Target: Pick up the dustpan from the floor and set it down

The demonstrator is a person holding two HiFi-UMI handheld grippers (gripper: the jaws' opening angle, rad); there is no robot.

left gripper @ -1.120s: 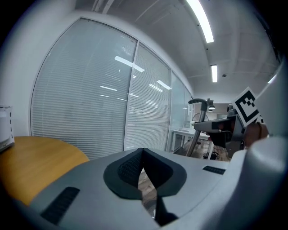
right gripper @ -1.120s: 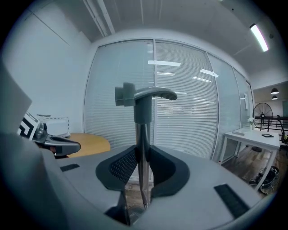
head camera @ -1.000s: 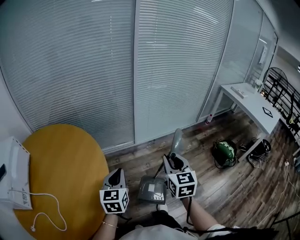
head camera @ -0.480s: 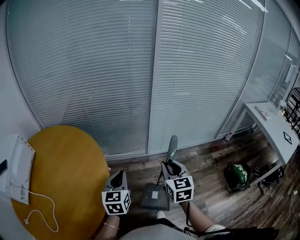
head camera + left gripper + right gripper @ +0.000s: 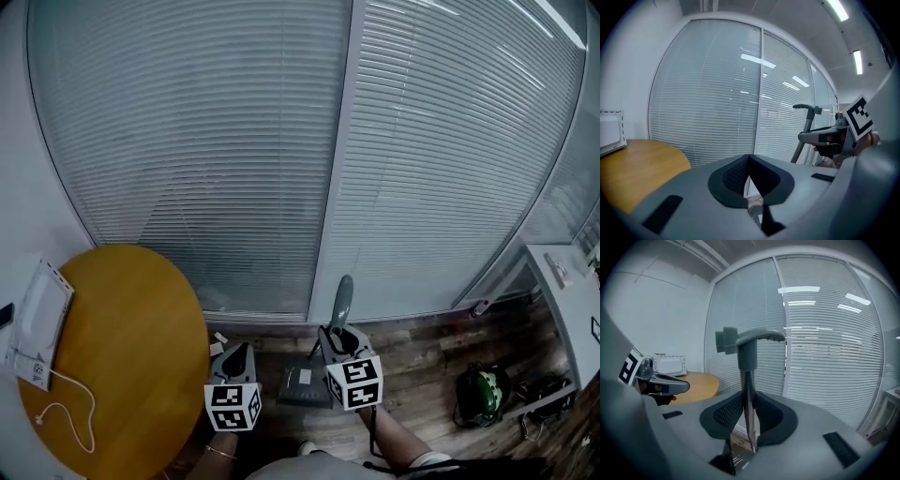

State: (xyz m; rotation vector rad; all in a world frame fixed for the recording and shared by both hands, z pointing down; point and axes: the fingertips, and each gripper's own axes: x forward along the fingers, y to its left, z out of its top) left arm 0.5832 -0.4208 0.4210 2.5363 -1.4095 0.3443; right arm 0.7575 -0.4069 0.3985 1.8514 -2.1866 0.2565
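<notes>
dustpan: grey, long-handled. I hold it by its shaft. The pan hangs below my right gripper and slightly to its left, over the wood floor. I cannot tell whether it clears the boards.
right gripper: the jaws pinch the dustpan's thin metal shaft, which stands upright between the ribbed pads.
handle grip: a bent grey grip tops the shaft, straight above the right gripper's jaws.
left gripper: the pads are pressed together at the tips with nothing between them. It hangs just beside the right gripper, on its left, and is apart from the dustpan.
round table: it has a yellow wooden top and stands near the left gripper, on its left.
white box: it lies at the table's far edge, well apart from both grippers. A white cable trails from it across the tabletop.
blinds: pale slatted blinds fill the wall ahead of both grippers.
green item: it sits on the floor well to the right of the right gripper. I cannot tell whether it is a bag or a helmet.
white desk: it stands further right again, beyond the green item.
</notes>
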